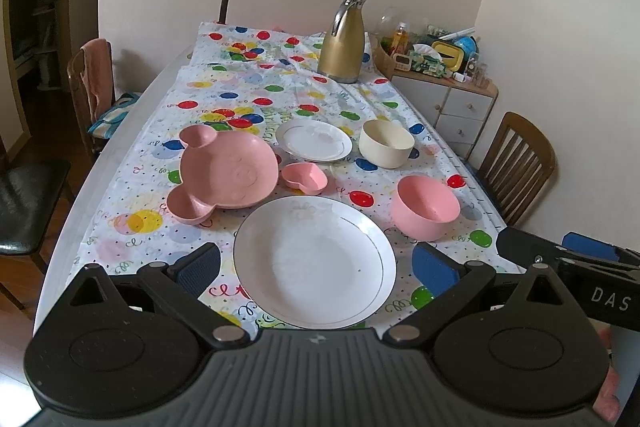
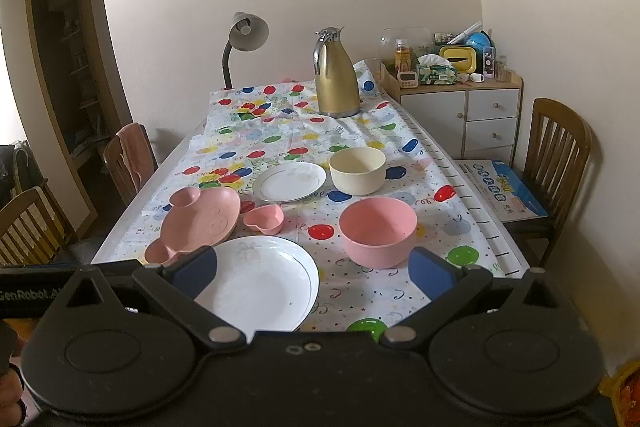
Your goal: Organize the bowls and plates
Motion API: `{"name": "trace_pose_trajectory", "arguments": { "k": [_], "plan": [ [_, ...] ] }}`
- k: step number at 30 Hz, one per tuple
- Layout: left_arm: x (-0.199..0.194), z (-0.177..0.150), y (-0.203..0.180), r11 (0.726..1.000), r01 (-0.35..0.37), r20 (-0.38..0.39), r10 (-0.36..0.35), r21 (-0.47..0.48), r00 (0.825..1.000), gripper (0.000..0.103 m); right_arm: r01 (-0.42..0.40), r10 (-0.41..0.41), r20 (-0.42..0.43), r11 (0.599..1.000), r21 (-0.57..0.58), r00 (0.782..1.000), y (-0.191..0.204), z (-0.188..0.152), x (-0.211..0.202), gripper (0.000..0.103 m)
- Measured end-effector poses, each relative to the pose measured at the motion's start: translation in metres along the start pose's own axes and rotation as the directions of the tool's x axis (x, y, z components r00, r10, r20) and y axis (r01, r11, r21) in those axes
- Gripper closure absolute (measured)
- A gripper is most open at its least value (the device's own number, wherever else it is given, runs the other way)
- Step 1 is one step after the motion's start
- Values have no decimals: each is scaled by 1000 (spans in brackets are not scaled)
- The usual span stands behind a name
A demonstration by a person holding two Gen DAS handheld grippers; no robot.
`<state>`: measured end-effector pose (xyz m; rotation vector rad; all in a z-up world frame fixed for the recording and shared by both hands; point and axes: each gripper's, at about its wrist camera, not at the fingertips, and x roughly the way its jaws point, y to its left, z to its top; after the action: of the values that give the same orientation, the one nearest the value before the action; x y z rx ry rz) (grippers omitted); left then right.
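Both tongs wide open, holding nothing. Big white plate (image 1: 315, 263) sits bottom centre, dead ahead between the left tongs (image 1: 316, 267); for the right tongs (image 2: 312, 273) it's lower left, pink bowl (image 2: 378, 231) just ahead, so left's nearer the plate

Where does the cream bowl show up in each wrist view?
Left wrist: cream bowl sits right of centre, just right of the small white plate.
Right wrist: cream bowl sits near centre, behind the pink bowl.
Shared landmark: the gold thermos jug stands beyond it at the table's far end.
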<state>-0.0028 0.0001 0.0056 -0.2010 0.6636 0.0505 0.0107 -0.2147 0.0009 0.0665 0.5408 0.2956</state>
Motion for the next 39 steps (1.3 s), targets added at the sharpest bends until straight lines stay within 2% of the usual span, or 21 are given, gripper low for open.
{"name": "trace_pose_trajectory", "arguments": {
  "k": [23, 30, 35, 39],
  "plan": [
    [4, 1, 6, 1000, 3, -8, -3, -16, 1000, 1, -3, 3, -10, 1000, -4, 1000, 2, 0, 9, 1],
    [35, 4, 12, 996, -53, -87, 47, -70, 995, 0, -30, 28, -55, 999, -25, 998, -6, 0, 36, 1],
    [65, 2, 18, 990, -91, -163, 74, -104, 984, 0, -61, 54, -127, 997, -56, 990, -13, -2, 71, 1],
    [85, 2, 19, 988, -122, -189, 102, -94, 977, 0, -90, 78, -190, 995, -53, 979, -19, -2, 101, 4]
  ]
}}
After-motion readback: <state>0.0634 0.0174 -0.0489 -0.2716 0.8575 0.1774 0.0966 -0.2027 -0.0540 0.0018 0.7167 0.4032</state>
